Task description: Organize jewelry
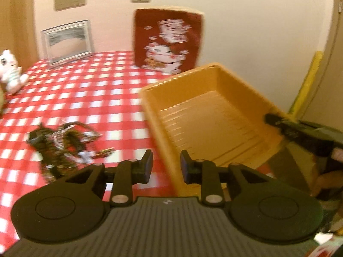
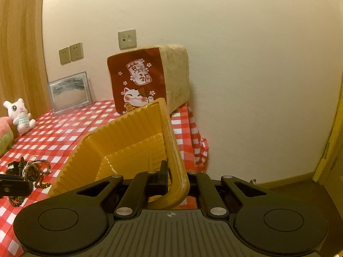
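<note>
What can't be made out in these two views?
- Jewelry pile: left wrist view blurred, single pieces unreadable; in the right wrist view the left gripper covers part.
- Right gripper: far finger hidden behind yellow tray rim.
- Tray's underside: unseen, so table contact unclear.

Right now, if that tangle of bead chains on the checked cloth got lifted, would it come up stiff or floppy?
Probably floppy: the jewelry pile lies in loose, drooping loops. It likely comes up as one clump, since the strands look intertwined. Beads may slip between hard pads, so a strand could slide out.
</note>
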